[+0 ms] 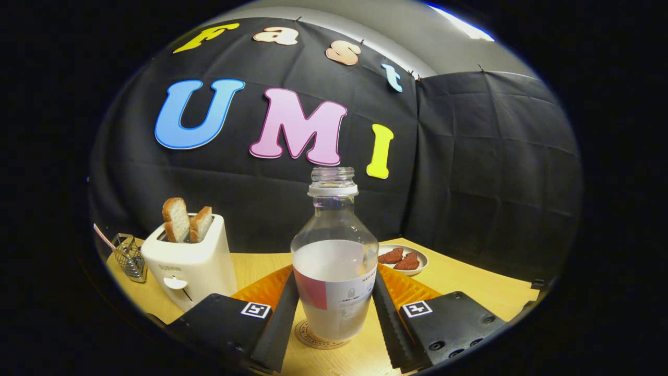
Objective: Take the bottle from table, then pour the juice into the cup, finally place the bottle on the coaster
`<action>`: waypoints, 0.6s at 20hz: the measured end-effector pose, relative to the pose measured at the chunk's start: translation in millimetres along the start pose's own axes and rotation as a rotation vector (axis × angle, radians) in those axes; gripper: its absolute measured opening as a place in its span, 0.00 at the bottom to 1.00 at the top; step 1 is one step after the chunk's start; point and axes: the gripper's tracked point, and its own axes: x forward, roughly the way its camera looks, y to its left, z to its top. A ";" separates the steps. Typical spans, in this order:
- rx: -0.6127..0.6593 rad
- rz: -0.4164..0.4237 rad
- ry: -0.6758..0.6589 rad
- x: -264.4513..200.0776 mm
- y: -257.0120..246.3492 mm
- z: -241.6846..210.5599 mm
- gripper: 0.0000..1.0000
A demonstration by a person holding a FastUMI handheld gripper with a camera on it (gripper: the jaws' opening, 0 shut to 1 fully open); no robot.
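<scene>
My tool [334, 308] sits nearest, its fingers [282, 318] spread to either side of the bottle [334, 261], close against its sides; I cannot tell whether they press it. The uncapped bottle stands upright on the coaster [313, 337] on the desk [469, 282], about half full of cloudy pale juice. Beyond it, a small plate [417, 258] holds two reddish pieces; a toaster [190, 263] holds two bread slices.

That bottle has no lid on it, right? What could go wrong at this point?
Right, the bottle is uncapped and roughly half full, so a tilt or knock could spill it. It stands on the coaster between the gripper's fingers; whether they press it is unclear. Pulling back crookedly might drag it off the coaster.
</scene>
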 end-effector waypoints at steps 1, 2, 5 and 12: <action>-0.004 -0.004 0.007 5.4 -1.3 -6.3 0.76; 0.000 -0.007 0.016 8.7 -2.3 -14.2 0.76; 0.046 0.005 0.027 19.3 1.9 -30.3 0.76; 0.059 0.004 0.045 27.9 2.5 -49.9 0.76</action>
